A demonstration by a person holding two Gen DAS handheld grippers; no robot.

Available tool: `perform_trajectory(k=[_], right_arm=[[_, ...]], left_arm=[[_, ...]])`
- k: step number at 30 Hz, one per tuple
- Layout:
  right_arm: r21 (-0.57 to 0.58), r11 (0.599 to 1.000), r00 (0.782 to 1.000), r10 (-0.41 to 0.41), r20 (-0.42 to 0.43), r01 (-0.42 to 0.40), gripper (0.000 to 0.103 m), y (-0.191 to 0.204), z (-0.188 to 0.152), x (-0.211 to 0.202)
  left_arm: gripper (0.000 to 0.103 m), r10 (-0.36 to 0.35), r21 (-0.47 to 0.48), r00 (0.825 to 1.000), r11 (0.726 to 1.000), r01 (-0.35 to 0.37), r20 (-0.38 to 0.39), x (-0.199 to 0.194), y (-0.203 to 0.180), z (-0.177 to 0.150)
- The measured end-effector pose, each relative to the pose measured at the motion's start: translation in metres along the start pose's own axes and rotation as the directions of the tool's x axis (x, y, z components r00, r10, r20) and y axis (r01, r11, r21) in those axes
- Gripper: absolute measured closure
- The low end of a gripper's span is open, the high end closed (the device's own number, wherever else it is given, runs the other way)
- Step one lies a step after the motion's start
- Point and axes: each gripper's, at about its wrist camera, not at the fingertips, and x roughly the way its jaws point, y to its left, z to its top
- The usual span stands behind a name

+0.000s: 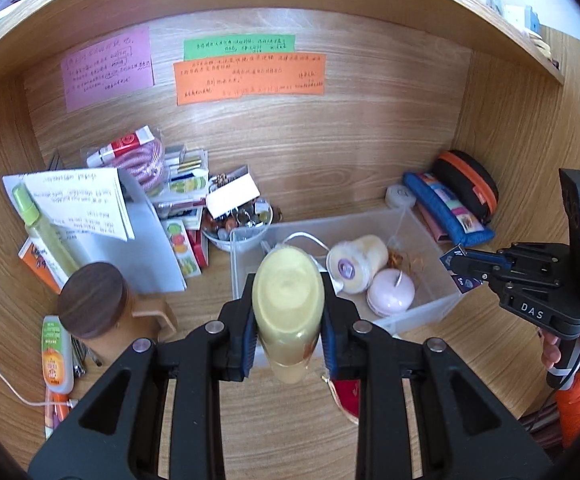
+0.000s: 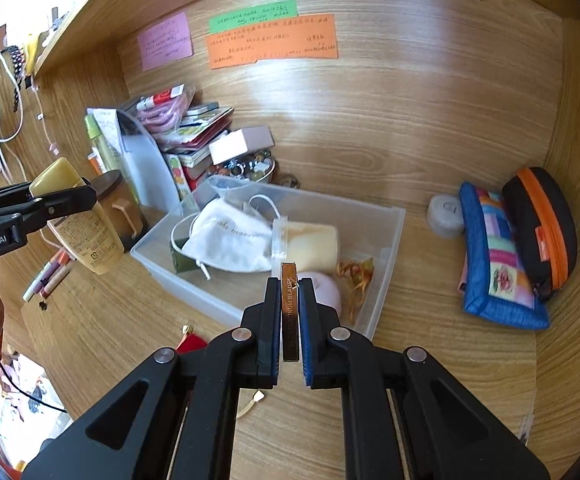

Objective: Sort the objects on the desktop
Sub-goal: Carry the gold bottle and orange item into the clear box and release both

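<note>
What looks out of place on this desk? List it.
The stack of booklets and packets in the back left corner is heaped askew, with a white box perched tilted on top. A red tassel lies loose on the desk in front of the clear bin. Nothing looks spilled or broken.

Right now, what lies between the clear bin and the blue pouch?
Bare wood desk between clear bin and blue pouch, seen in the right wrist view; a grey round case sits further back.
</note>
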Motion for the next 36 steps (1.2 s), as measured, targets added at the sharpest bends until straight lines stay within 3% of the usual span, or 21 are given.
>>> perform_trajectory(k=[10,24,36], right_arm=[[0.020,1.000,1.000,-0.012,-0.011,0.013,0.095,-0.020,0.019,0.020],[0.024,0.998,0.994,-0.049,-0.097,0.052,0.095,-0.045,0.014,0.071],[-0.014,0.998,0.988,-0.061,-0.141,0.059,0.094,-0.044,0.015,0.101]], left_arm=[[0.077,-0.018,-0.003,0.999,1.000,0.018,-0.031,0.036,0.005,0.016],[0.077,-0.062,0.021,0.990,0.998,0.066,-0.124,0.098,-0.007,0.012],[0.077,-0.075,0.054,0.977,0.995,0.088,-0.201,0.141,-0.024,0.011]])
